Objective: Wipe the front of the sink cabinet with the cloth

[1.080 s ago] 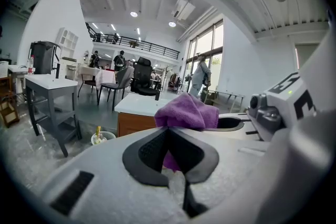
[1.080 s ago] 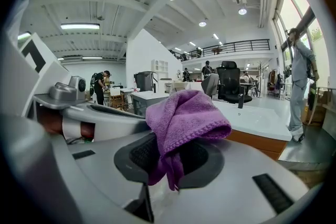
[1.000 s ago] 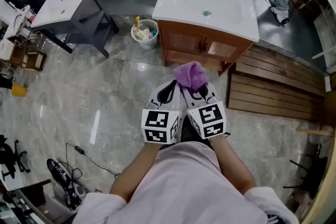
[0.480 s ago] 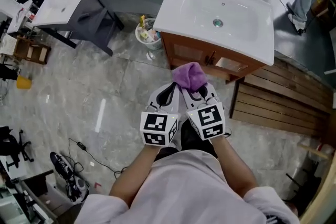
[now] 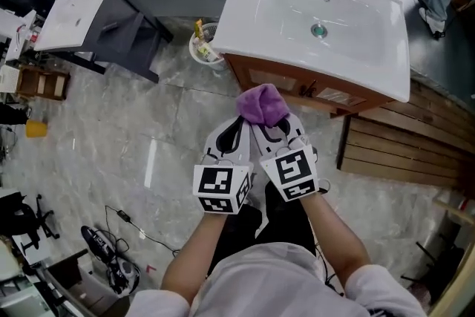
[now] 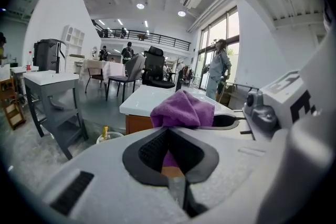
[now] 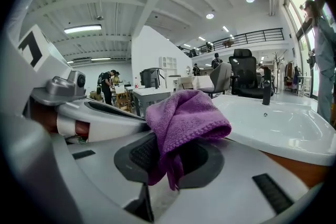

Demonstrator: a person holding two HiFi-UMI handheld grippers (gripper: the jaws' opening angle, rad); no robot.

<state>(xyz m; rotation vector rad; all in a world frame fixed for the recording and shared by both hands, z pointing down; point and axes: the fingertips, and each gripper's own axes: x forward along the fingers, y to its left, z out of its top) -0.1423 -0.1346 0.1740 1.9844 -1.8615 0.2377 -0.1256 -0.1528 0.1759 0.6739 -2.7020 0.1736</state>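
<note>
Right gripper (image 5: 273, 131) clenched on purple cloth (image 5: 261, 103), folds hanging between its pads. Left gripper (image 5: 236, 131) pressed alongside, jaws likewise closed on the cloth. Cloth held up near wooden front of sink cabinet (image 5: 297, 84), under white basin (image 5: 297, 4); contact unclear.

Nubby terry cloth (image 5: 261, 103); glossy smooth white sink (image 5: 297, 7); varnished wood cabinet (image 5: 297, 83).

No text, label or number is legible.
</note>
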